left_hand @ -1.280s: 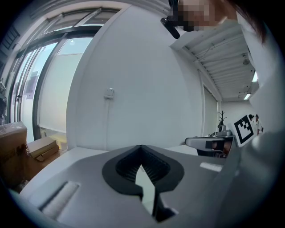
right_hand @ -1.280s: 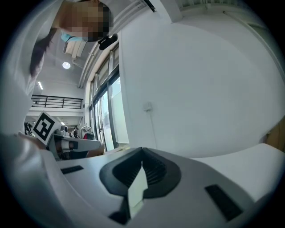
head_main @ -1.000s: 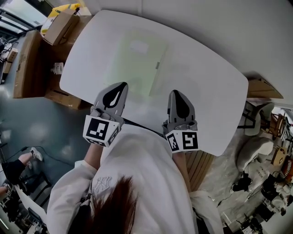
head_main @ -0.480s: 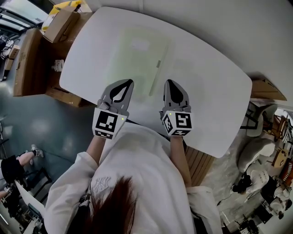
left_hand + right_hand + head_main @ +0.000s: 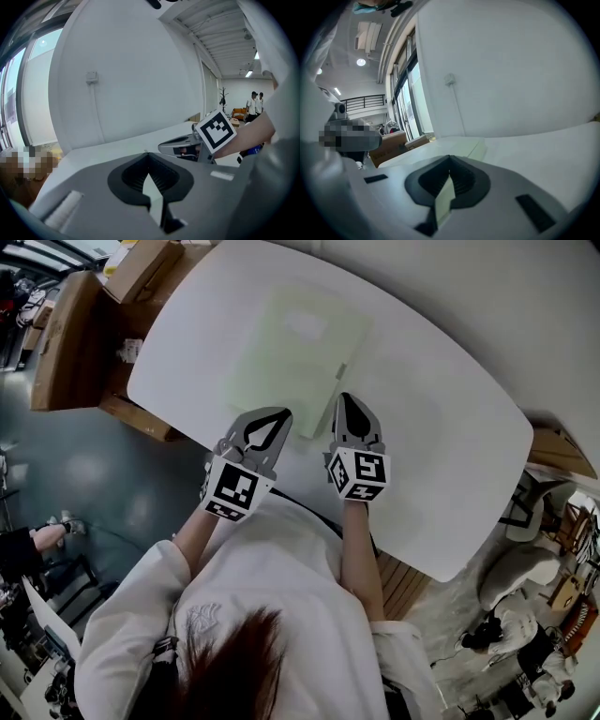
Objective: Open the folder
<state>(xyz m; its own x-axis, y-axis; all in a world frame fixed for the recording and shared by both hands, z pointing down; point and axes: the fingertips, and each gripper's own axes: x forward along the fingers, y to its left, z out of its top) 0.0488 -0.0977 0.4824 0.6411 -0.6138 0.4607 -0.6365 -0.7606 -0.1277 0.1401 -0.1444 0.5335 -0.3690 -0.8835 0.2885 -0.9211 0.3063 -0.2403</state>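
White table [image 5: 450, 456], pale green folder [image 5: 295, 352] lying closed. My left gripper [image 5: 284, 413] and right gripper [image 5: 344, 399] are at the folder's near edge, jaws pressed together, empty.

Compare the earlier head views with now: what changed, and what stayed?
Both claws moved forward and closer together: the left claw is now at the green folder's near edge, the right claw at its near right corner. Nothing gripped; both stay shut, folder still closed on the white table.
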